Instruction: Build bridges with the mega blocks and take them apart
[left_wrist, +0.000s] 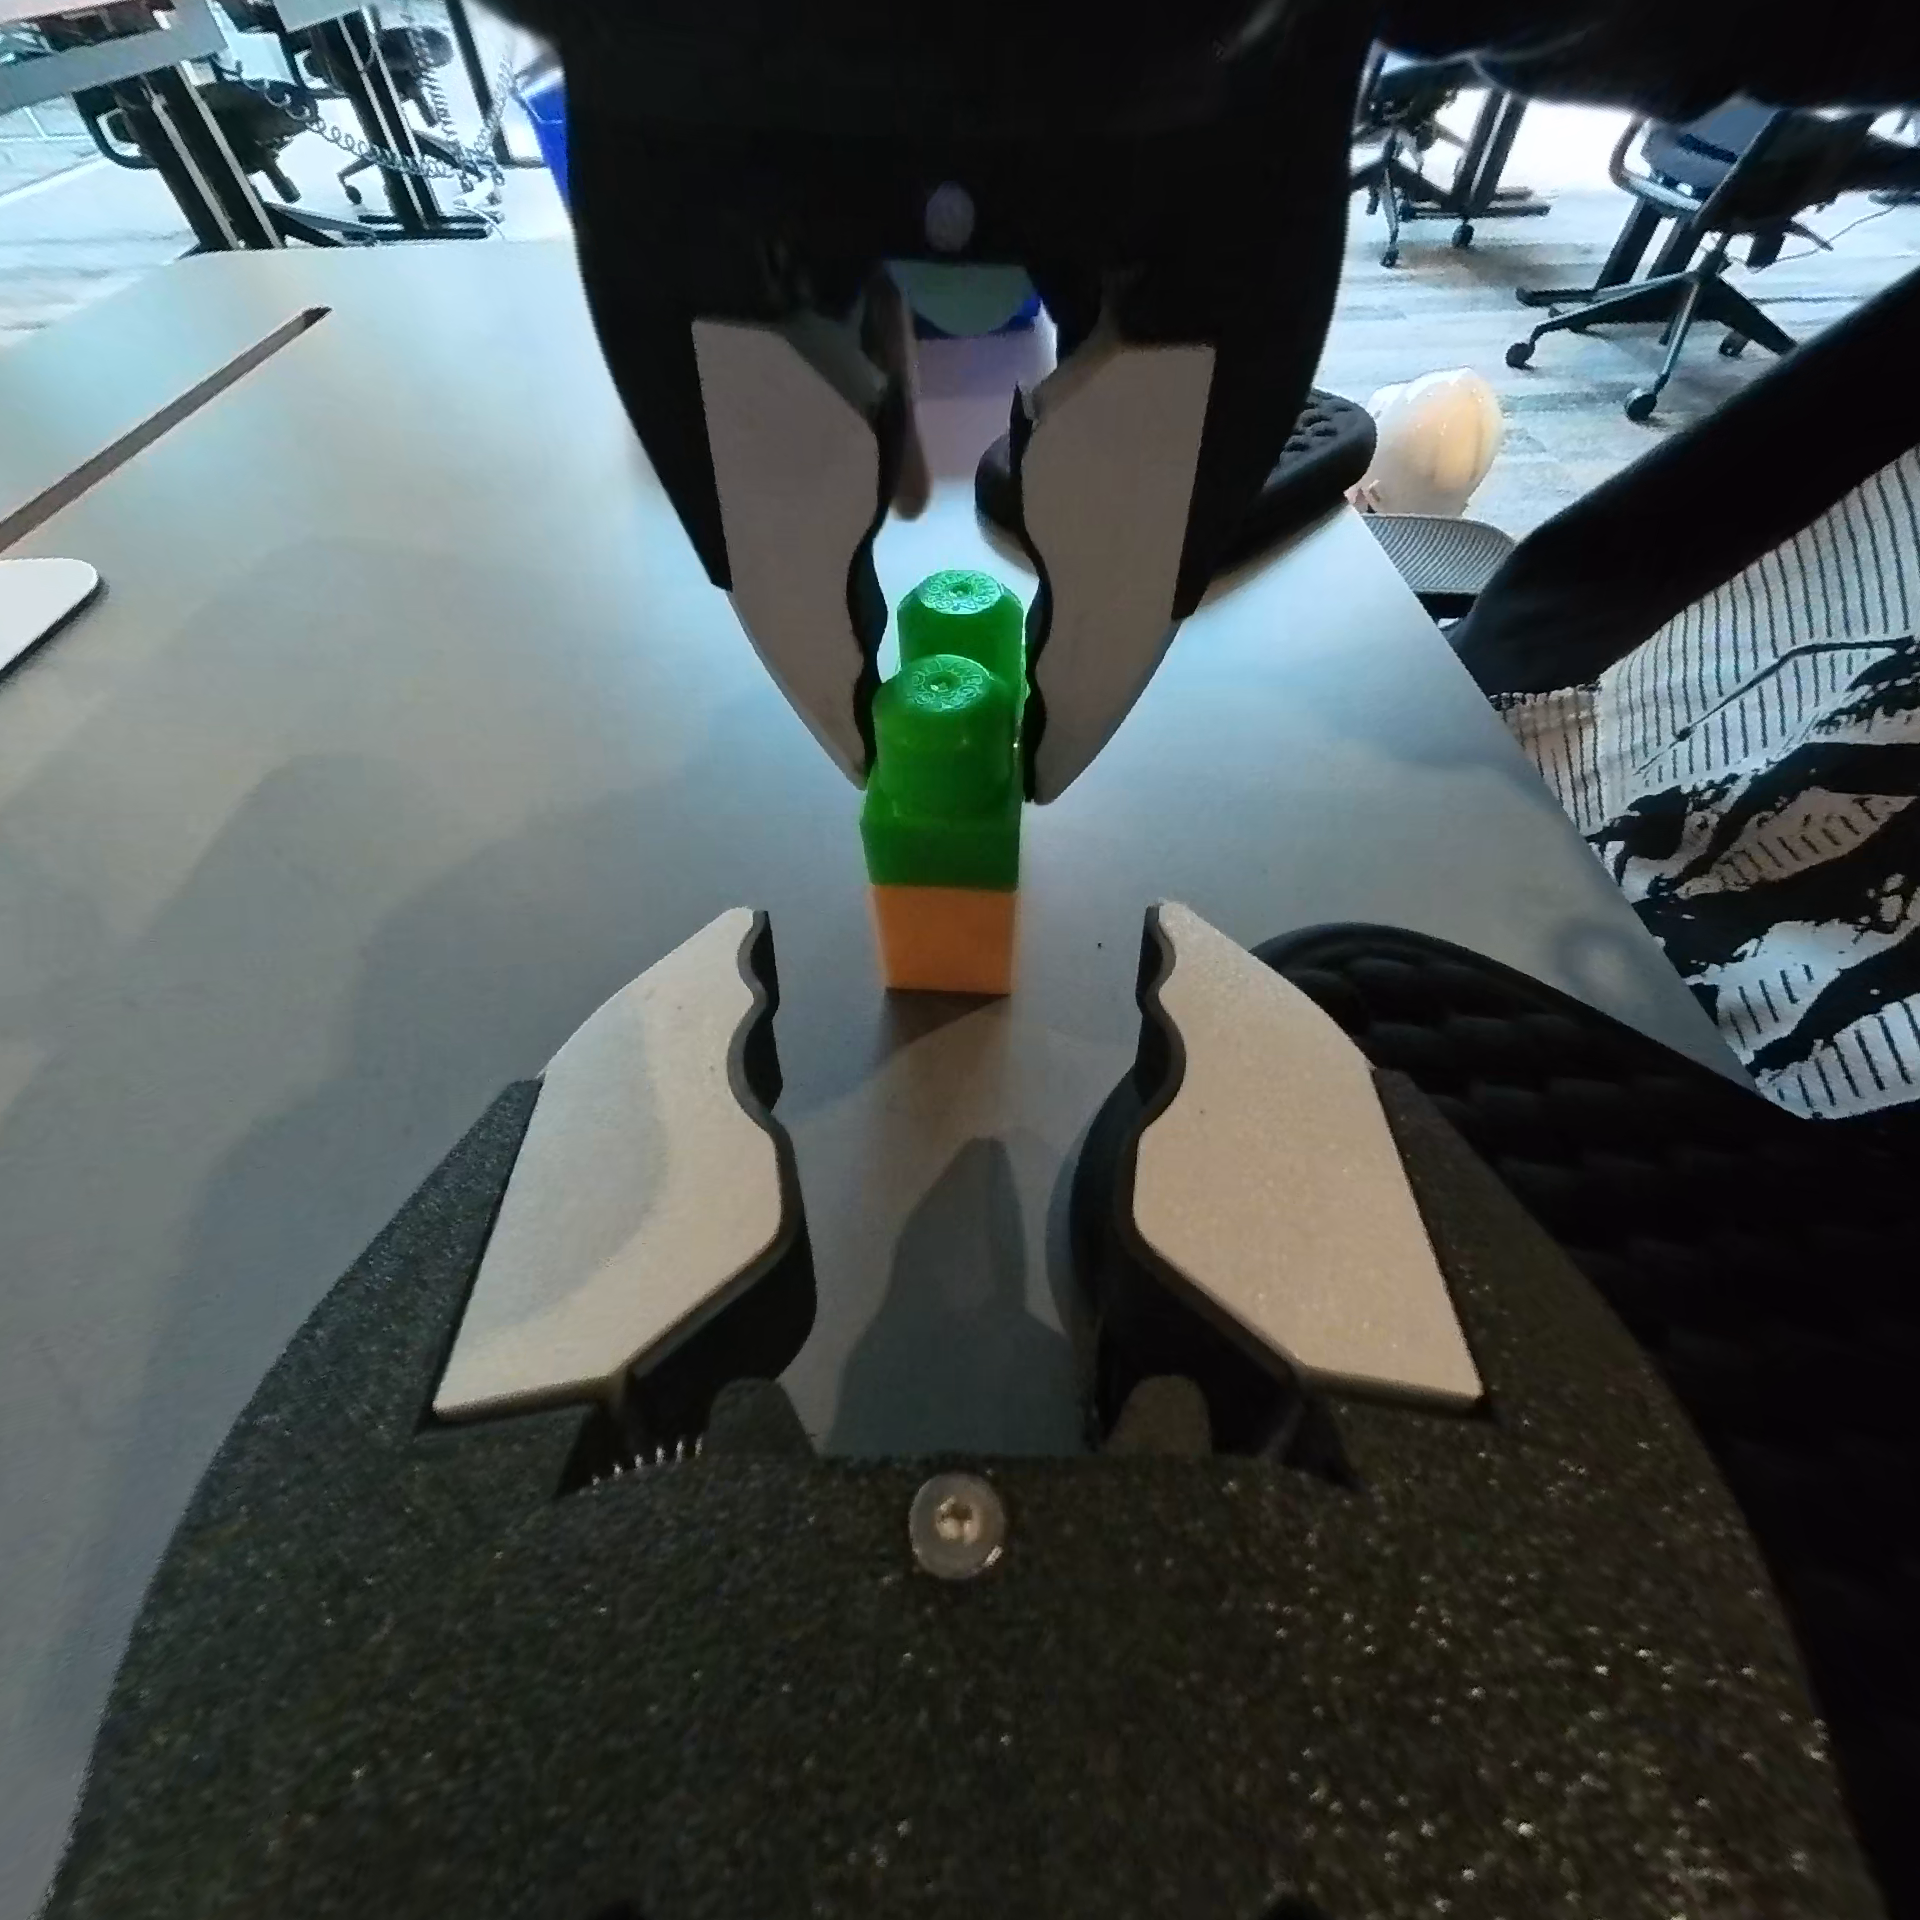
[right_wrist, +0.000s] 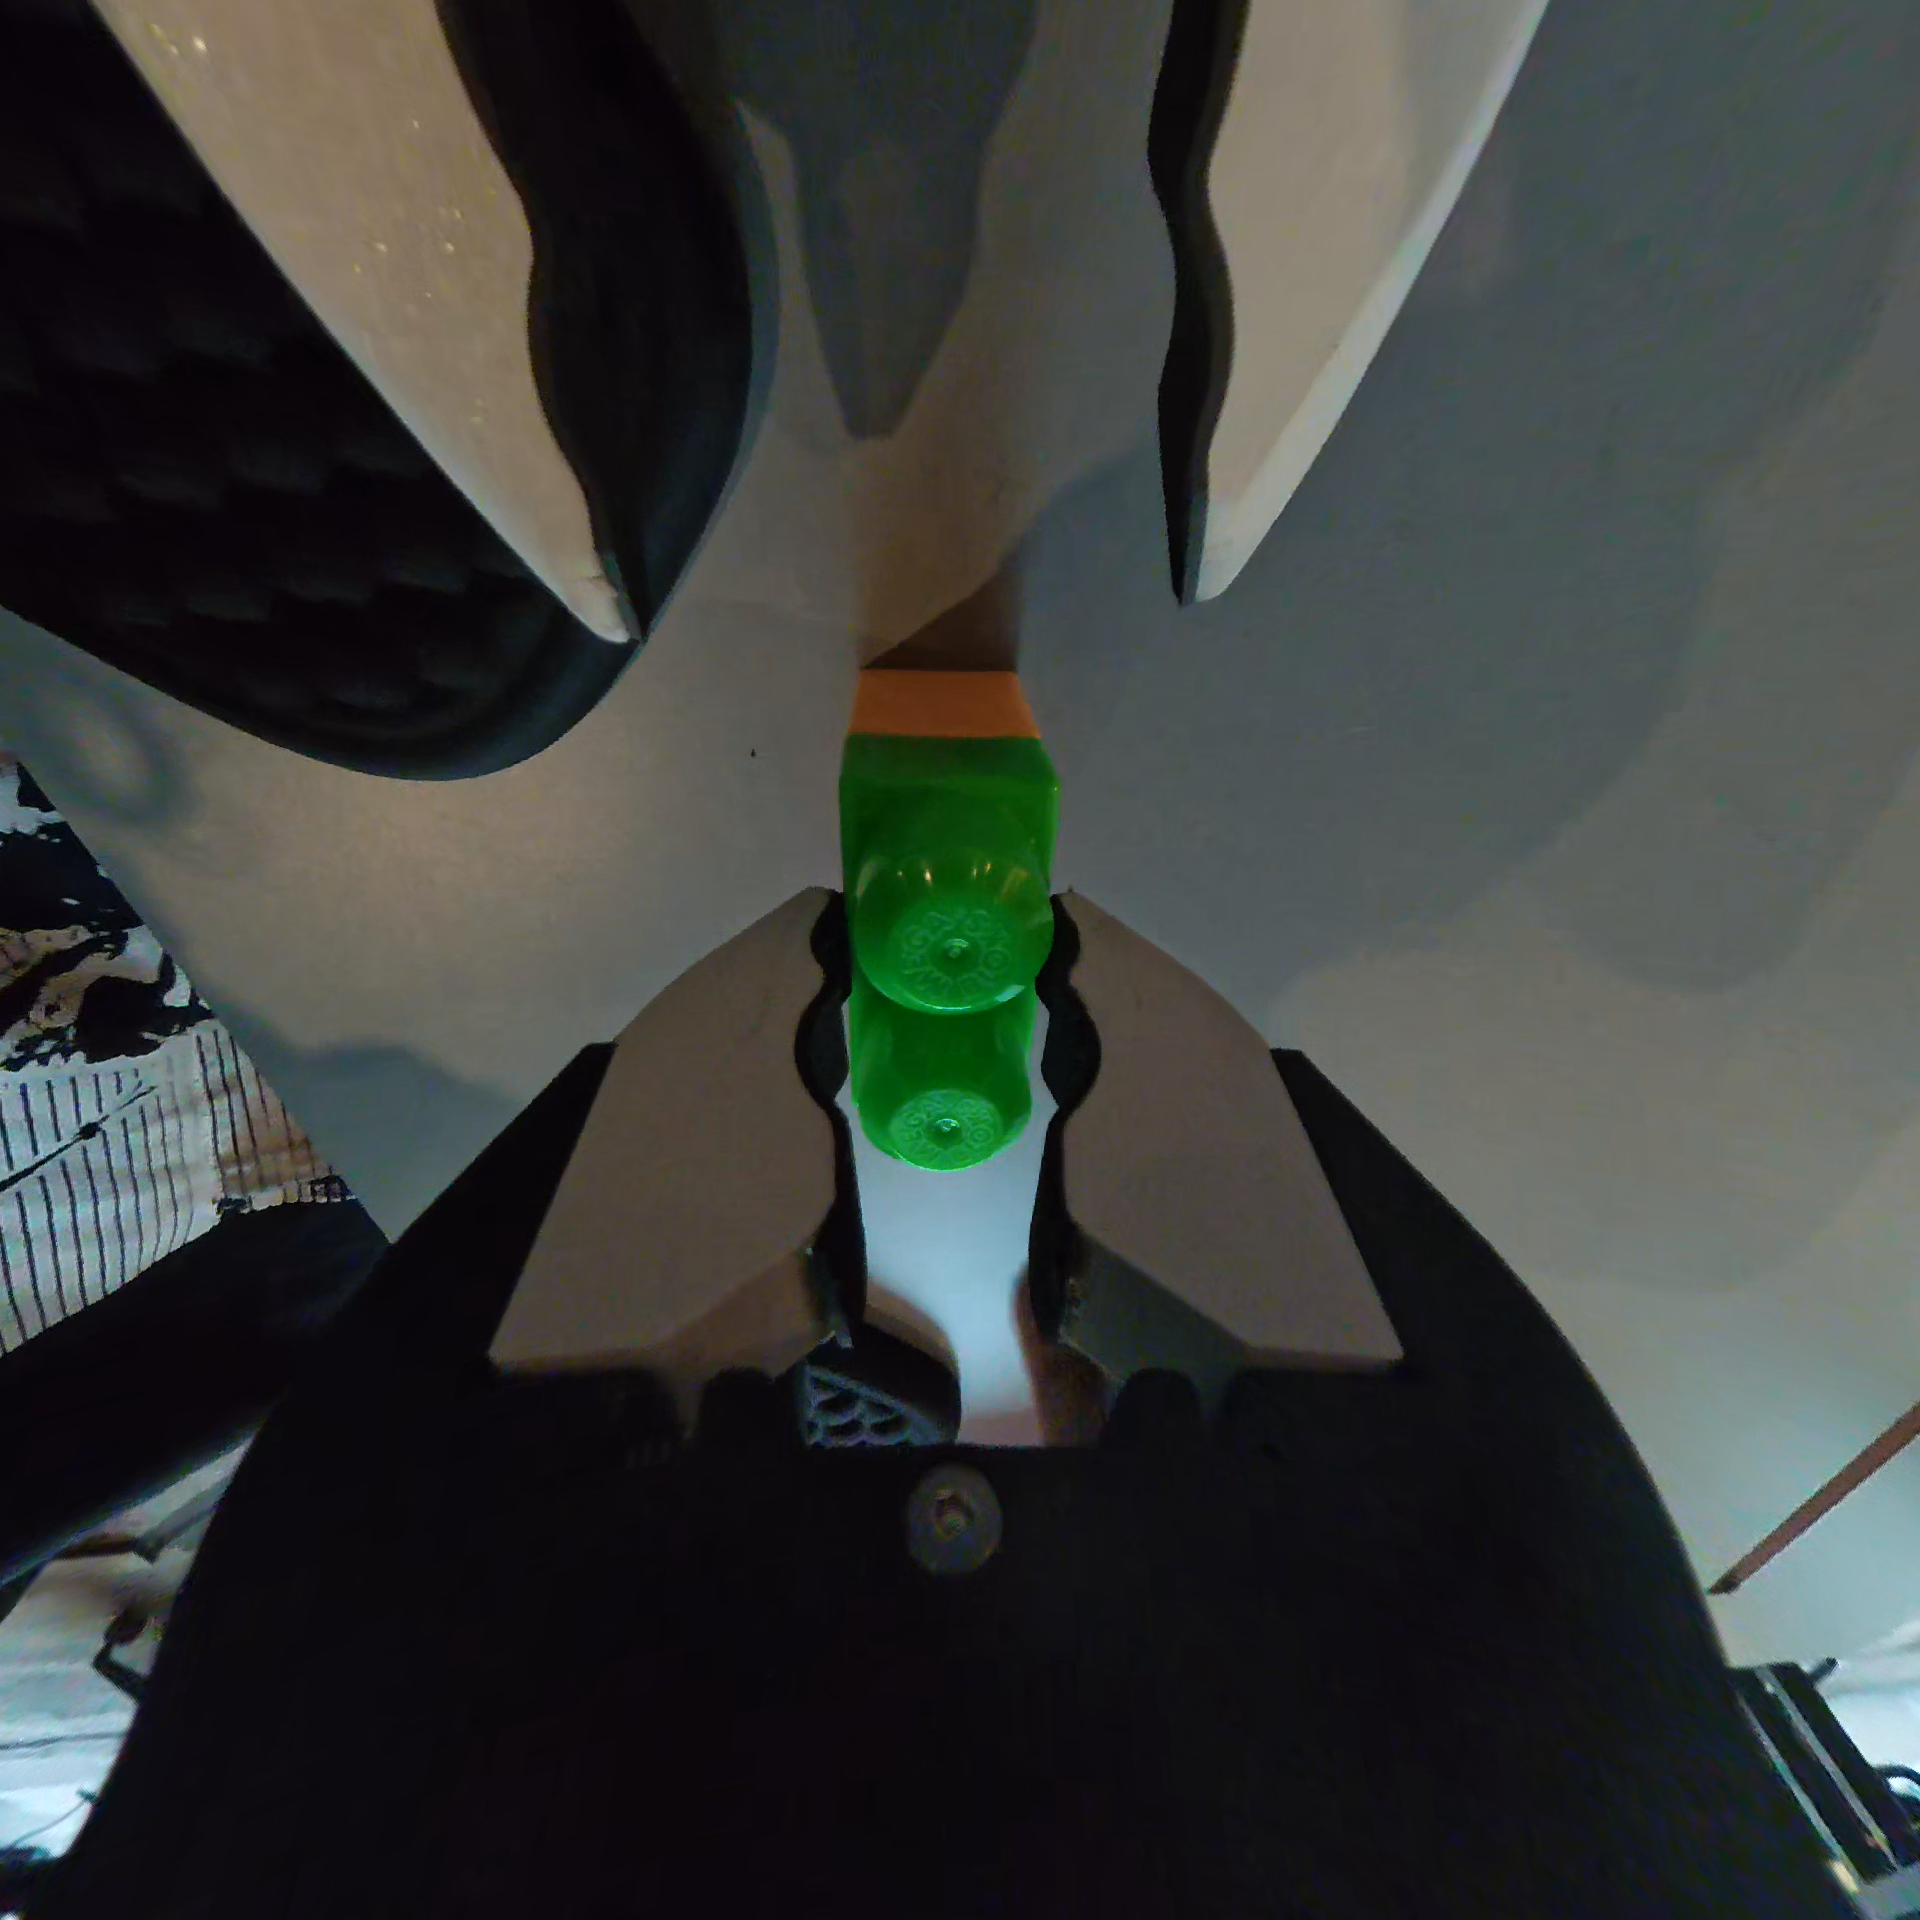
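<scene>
Two-stud block (left_wrist: 940, 769) sits stacked directly on a lower block (left_wrist: 945, 940); the lower block stands on the tabletop (left_wrist: 416, 727), near the tabletop's right edge in the left wrist view. Right claw (left_wrist: 945, 784) reaches in from the far side, opposite the left claw (left_wrist: 956, 935); its two fingers flank the upper block, one on each side, touching it at stud level. Left claw sits on the near side of the stack, just short of the lower block, fingers spread apart and clear of both blocks. Beyond the right tabletop edge: a chair seat (left_wrist: 1558, 1091). Flat plate (left_wrist: 42, 608) lies at the far left of the tabletop.
</scene>
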